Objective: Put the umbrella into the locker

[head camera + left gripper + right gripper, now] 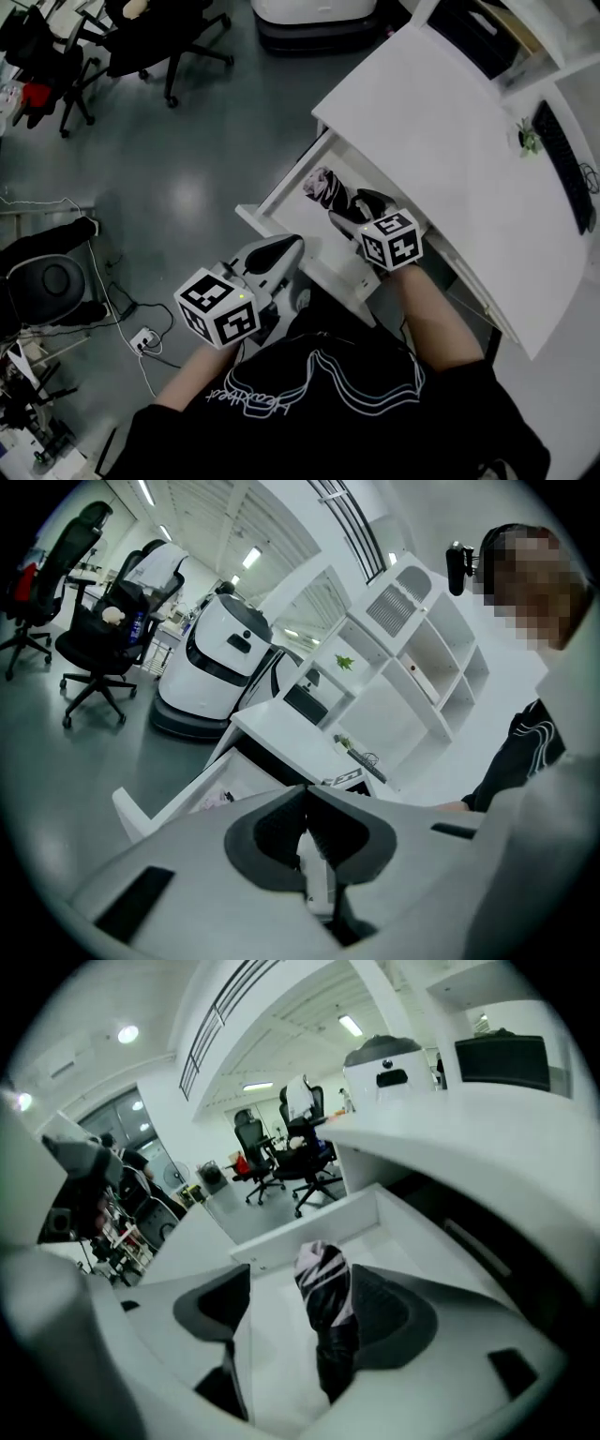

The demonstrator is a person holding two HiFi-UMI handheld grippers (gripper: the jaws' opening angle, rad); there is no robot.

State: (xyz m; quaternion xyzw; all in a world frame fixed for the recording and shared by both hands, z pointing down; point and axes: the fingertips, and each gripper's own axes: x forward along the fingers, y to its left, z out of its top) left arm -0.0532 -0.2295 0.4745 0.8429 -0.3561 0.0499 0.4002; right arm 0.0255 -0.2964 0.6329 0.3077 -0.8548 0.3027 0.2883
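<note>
A folded umbrella (328, 187), black with pale pink-and-white patches, lies in the pulled-out white drawer (274, 200) of the desk. My right gripper (361, 212) hangs just above its near end and stands open. In the right gripper view the umbrella (326, 1290) lies between the wide-apart jaws, close to the right finger (389, 1312) and well clear of the left one. The drawer's front wall (309, 1224) is beyond it. My left gripper (292, 246) is shut and empty, at the drawer's near corner. In the left gripper view its fingertips (305, 794) meet, with the drawer (155, 810) ahead.
The white desk top (450, 141) carries a keyboard (564, 161) and a small plant (528, 137). Office chairs (141, 37) and a white machine (314, 19) stand on the grey floor. Cables and a power strip (142, 342) lie to my left. White shelves (412, 658) rise behind the desk.
</note>
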